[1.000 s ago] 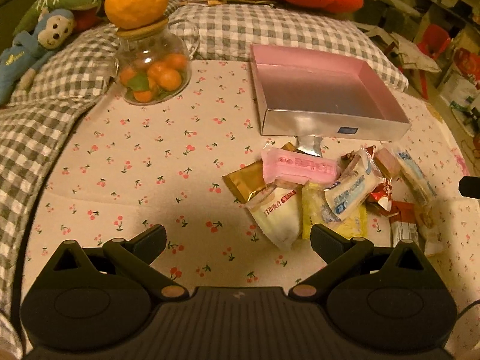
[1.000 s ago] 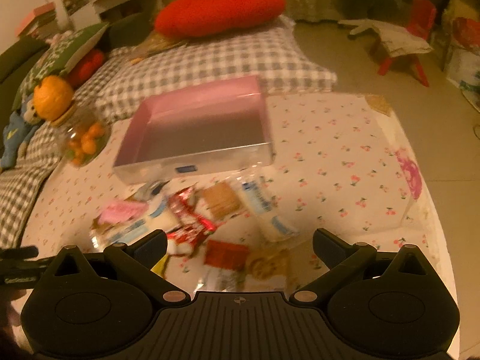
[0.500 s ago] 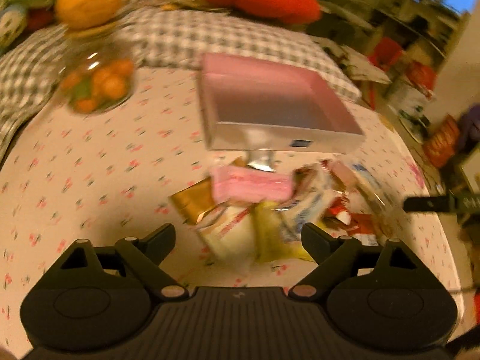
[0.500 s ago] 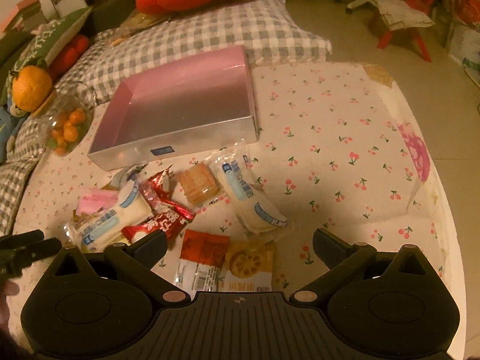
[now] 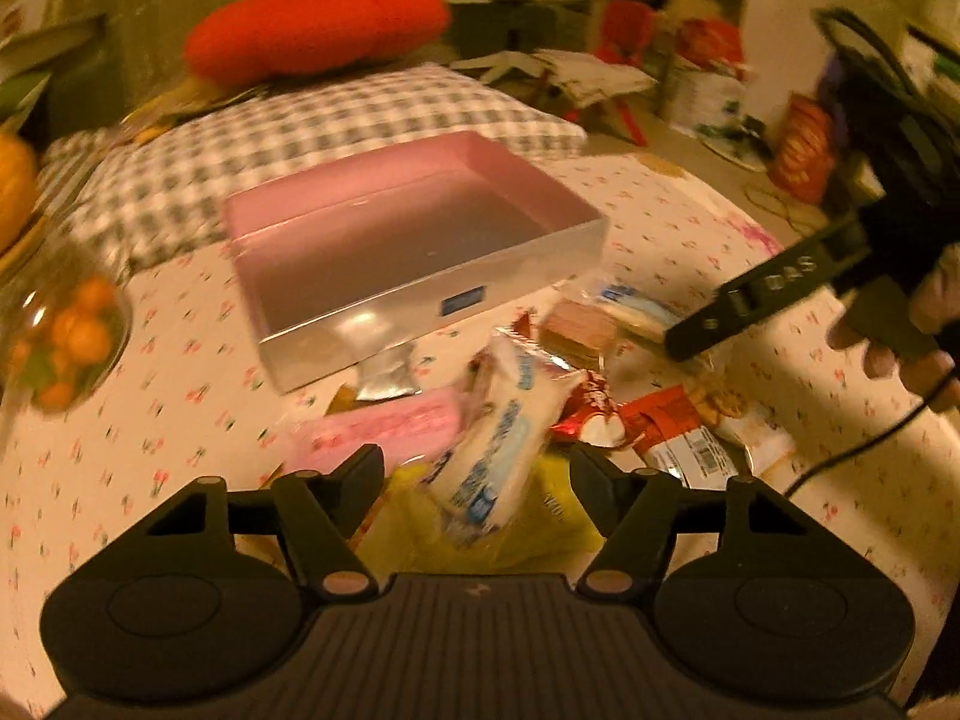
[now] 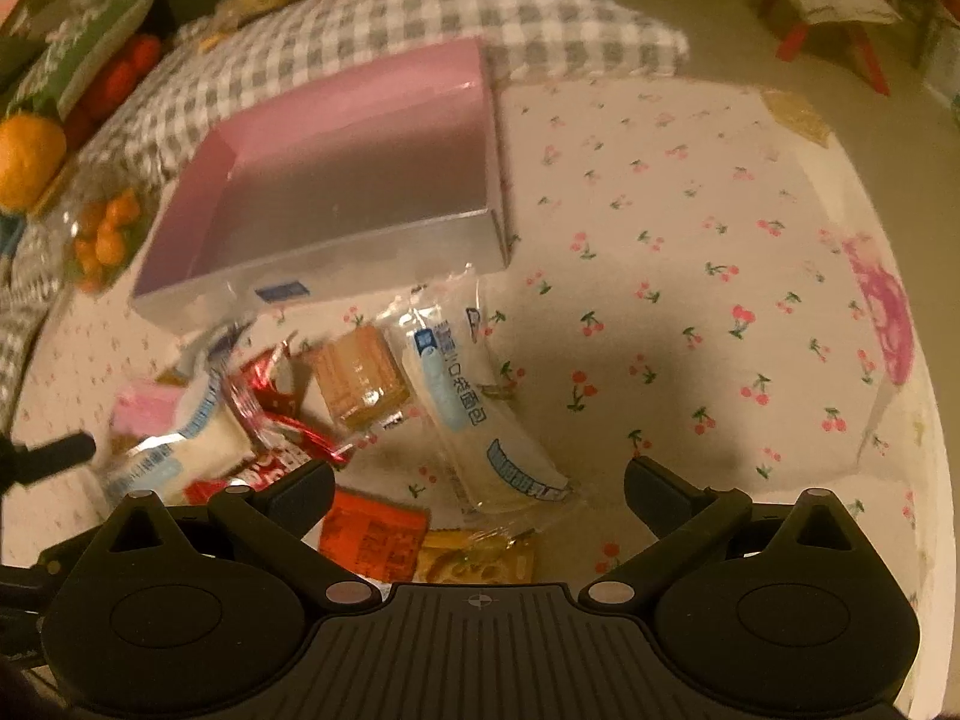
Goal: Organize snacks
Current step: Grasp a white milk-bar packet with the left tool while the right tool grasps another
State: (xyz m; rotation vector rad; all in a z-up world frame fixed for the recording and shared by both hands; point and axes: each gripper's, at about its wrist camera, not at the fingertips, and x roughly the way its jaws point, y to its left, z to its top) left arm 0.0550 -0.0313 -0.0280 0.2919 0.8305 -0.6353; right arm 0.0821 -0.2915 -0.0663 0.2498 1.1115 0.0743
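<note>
A pile of wrapped snacks lies on the cherry-print cloth in front of an open box (image 5: 414, 252) with a pink inside, also in the right wrist view (image 6: 348, 198). My left gripper (image 5: 477, 471) is open, low over a white-and-blue packet (image 5: 510, 426) and a yellow packet (image 5: 420, 528), beside a pink packet (image 5: 384, 426). My right gripper (image 6: 480, 480) is open above a long white-and-blue packet (image 6: 474, 414), with a red packet (image 6: 372, 534) and a biscuit packet (image 6: 480, 558) under it. It shows in the left wrist view at the right, held by a hand.
A glass jar of small oranges (image 5: 60, 336) stands at the left, also in the right wrist view (image 6: 102, 228). A checked cushion (image 5: 336, 132) and a red pillow (image 5: 318, 30) lie behind the box. The table's right edge (image 6: 918, 420) is close.
My left gripper moved forward and right, down over the snack pile. My right gripper dropped closer to the long white-and-blue packet. Both stayed open.
</note>
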